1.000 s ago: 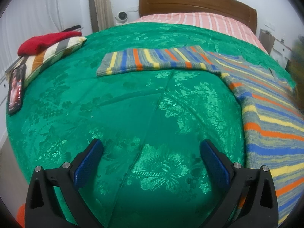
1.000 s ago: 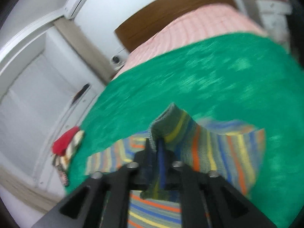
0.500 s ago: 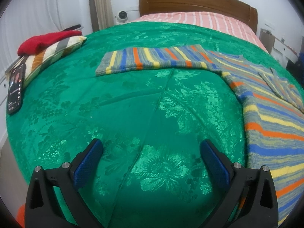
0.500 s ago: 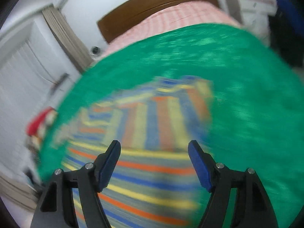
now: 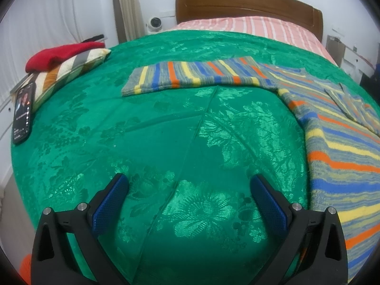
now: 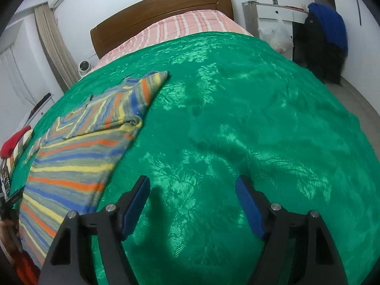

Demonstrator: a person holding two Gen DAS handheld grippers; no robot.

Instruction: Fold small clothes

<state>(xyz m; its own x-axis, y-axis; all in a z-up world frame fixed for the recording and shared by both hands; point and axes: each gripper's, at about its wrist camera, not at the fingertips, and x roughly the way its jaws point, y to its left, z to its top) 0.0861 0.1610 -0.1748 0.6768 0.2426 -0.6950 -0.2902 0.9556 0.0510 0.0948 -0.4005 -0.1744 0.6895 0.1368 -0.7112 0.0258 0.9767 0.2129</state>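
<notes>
A small striped sweater (image 5: 332, 142) in blue, orange, yellow and grey lies flat on the green bedspread (image 5: 178, 130). One sleeve (image 5: 194, 76) stretches out to the left. The other sleeve (image 6: 128, 104) lies folded across the body. My left gripper (image 5: 188, 190) is open and empty over bare bedspread, left of the sweater. My right gripper (image 6: 192, 190) is open and empty over bare bedspread, right of the sweater's body (image 6: 71, 166).
A striped pillow (image 5: 68, 71) with a red garment (image 5: 59, 54) on it and a phone (image 5: 22, 111) lie at the bed's left edge. A wooden headboard (image 5: 249, 7) stands at the back. A white cabinet (image 6: 273, 16) and dark clothes (image 6: 325, 42) stand right of the bed.
My right gripper was shut on the sweater's sleeve, laid it across the body, opened, and moved right off the sweater. My left gripper has not moved.
</notes>
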